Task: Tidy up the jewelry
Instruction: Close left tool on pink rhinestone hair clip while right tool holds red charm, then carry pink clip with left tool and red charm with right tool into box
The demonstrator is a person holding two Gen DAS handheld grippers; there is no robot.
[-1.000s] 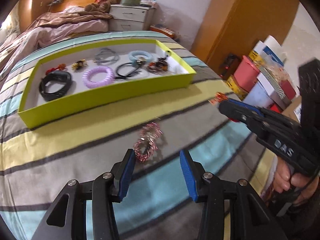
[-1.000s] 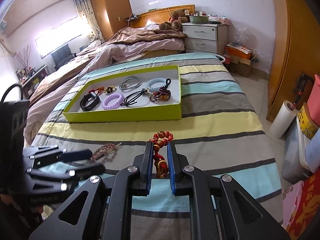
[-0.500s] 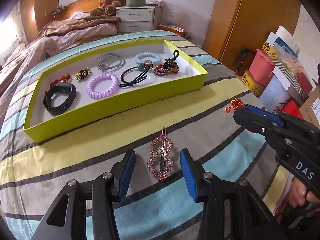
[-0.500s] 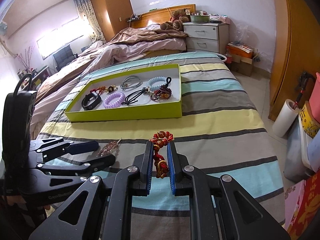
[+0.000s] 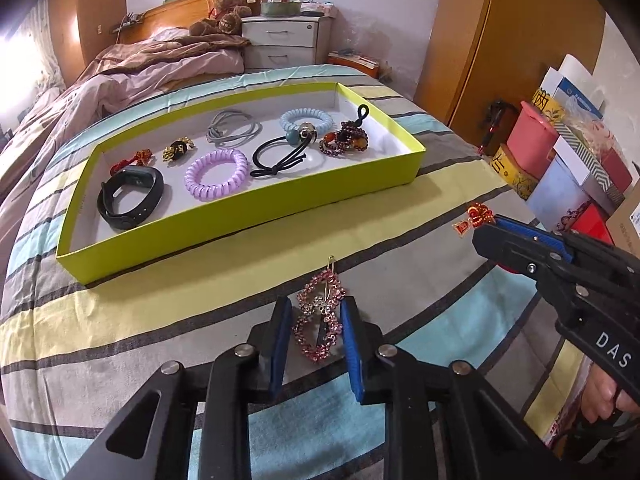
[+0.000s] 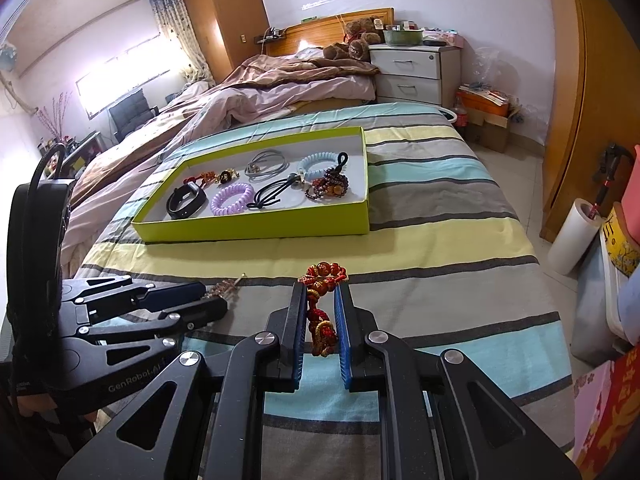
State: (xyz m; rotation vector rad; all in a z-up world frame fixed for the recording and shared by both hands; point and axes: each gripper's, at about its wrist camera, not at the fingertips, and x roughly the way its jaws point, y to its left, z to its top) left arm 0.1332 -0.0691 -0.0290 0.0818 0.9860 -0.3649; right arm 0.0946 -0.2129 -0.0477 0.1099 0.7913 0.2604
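Now, on the striped bed [image 5: 120, 340] short of the green tray [image 5: 248, 216], the left claw [image 5: 318, 330] has narrowed from spread to pinching the pink rhinestone hair clip [image 5: 320, 320], so both pieces look ready for traying, the right claw [image 6: 322, 320] still clamping the red beaded charm [image 6: 322, 304].

Both tools are matte black plastic with triangular cut-outs in their linkage arms and round silver screws at the pivots. The left gripper [image 5: 314, 330] carries blue ribbed pads [image 5: 280, 334] on its inner finger faces, and its side reads "GenRobot.AI" in pale lettering. The right gripper [image 6: 321, 322] has matching blue pads [image 6: 343, 320], and white letters "DAS" show on its flank. Bare skin of the right hand [image 5: 610, 394] shows beneath the handle.
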